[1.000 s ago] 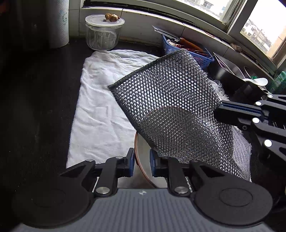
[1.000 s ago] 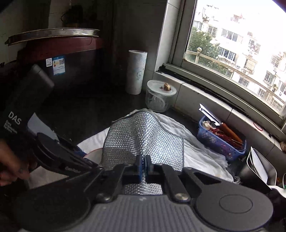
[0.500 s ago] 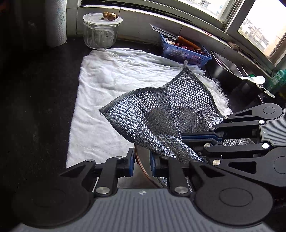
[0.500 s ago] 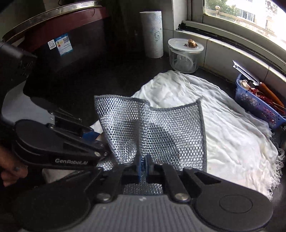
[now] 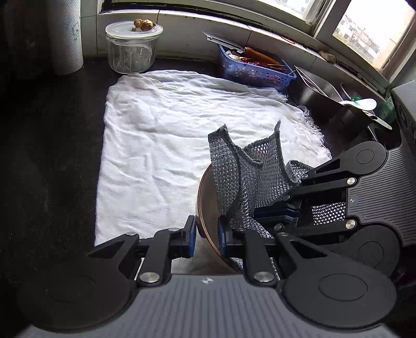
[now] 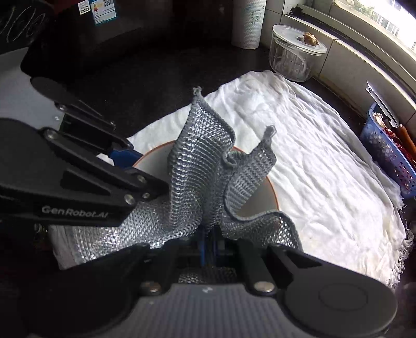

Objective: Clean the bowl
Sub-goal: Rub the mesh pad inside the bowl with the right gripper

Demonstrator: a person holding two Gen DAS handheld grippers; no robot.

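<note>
One bowl (image 5: 208,192), one grey mesh scrubbing cloth (image 5: 247,176), one white towel (image 5: 166,135), one glass jar (image 5: 132,49) with a lid, one blue basket (image 5: 254,70), one paper roll (image 5: 66,36) and two grippers are counted.

The bowl is placed on the near edge of the white towel, on the dark counter (image 5: 46,156). Its brown rim is seen in both views.

In the left wrist view a metal container (image 5: 319,93) and a white spoon (image 5: 361,104) are shown at the right, beside the basket; these are not seen in the right wrist view. In the right wrist view a dark cabinet with a blue label (image 6: 104,10) is shown at the back, and the bowl's pale inside is seen more fully, with the cloth standing up in folds over it.

The left gripper (image 5: 206,235) is set with one finger on each side of the bowl's rim. A small gap seems to remain between the pads and the rim, so it cannot be told if the rim is really pinched.

The right gripper (image 6: 209,243) is pressed together on the lower part of the mesh cloth, and the cloth is held inside the bowl. Part of the cloth is also spread on the towel at the left in the right wrist view.
</note>
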